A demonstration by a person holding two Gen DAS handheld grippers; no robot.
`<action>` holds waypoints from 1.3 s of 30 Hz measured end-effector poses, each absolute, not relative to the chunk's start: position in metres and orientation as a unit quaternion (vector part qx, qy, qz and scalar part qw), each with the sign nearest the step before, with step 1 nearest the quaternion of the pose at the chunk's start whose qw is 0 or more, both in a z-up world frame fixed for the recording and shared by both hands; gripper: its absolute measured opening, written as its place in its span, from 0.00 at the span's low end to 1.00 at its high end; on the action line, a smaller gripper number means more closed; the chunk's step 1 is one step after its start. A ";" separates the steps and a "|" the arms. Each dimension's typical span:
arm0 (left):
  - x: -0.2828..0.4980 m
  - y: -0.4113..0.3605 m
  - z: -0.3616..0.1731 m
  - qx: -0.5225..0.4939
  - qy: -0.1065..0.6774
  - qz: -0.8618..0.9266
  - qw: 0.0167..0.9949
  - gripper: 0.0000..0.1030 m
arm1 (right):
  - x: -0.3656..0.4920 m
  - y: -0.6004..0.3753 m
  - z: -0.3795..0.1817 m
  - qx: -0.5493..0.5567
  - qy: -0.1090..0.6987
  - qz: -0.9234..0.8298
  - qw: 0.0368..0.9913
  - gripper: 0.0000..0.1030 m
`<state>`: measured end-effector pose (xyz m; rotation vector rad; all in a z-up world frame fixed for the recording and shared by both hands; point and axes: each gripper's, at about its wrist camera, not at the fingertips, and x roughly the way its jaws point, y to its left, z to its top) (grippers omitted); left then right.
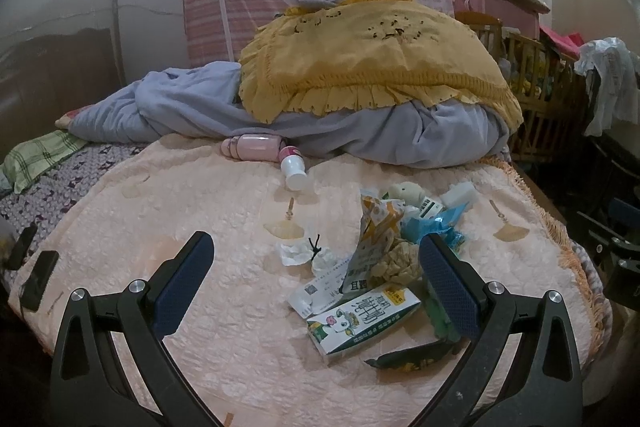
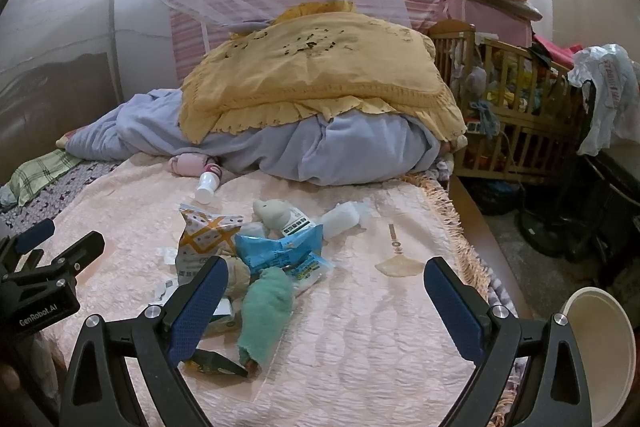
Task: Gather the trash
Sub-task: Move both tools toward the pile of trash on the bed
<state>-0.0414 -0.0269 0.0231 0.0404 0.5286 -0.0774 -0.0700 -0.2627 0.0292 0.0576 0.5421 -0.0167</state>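
A heap of trash lies on the pink bedspread (image 1: 200, 203): a milk carton (image 1: 360, 319), a yellow-white snack bag (image 1: 376, 227), a blue wrapper (image 2: 280, 247), a green crumpled piece (image 2: 264, 307), crumpled tissue (image 1: 296, 253) and a dark wrapper (image 1: 404, 351). My left gripper (image 1: 314, 251) is open above the heap's near side, holding nothing. My right gripper (image 2: 326, 273) is open too, just right of the heap, its left finger (image 2: 200, 307) over the pile's edge. The left gripper (image 2: 40, 251) also shows at the left of the right wrist view.
A small white bottle (image 1: 294, 169) and a pink flask (image 1: 252, 147) lie near a blue quilt (image 1: 180, 111) under a yellow pillow (image 1: 372, 63). A wooden crib (image 2: 516, 107) stands right of the bed. A white paper bowl (image 2: 600, 351) sits at lower right.
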 end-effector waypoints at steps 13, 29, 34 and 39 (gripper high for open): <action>-0.040 -0.025 0.025 0.015 0.259 -0.040 0.965 0.99 | -0.069 -0.261 0.030 0.030 0.267 -0.007 0.963 0.95; -0.039 -0.025 0.025 0.006 0.258 -0.042 0.965 0.99 | -0.070 -0.261 0.031 0.027 0.265 -0.007 0.964 0.95; -0.038 -0.022 0.022 -0.008 0.261 -0.037 0.965 0.99 | -0.070 -0.260 0.031 0.026 0.266 -0.005 0.963 0.95; -0.036 -0.018 0.019 -0.010 0.265 -0.034 0.964 0.99 | -0.070 -0.259 0.028 0.025 0.269 -0.003 0.963 0.95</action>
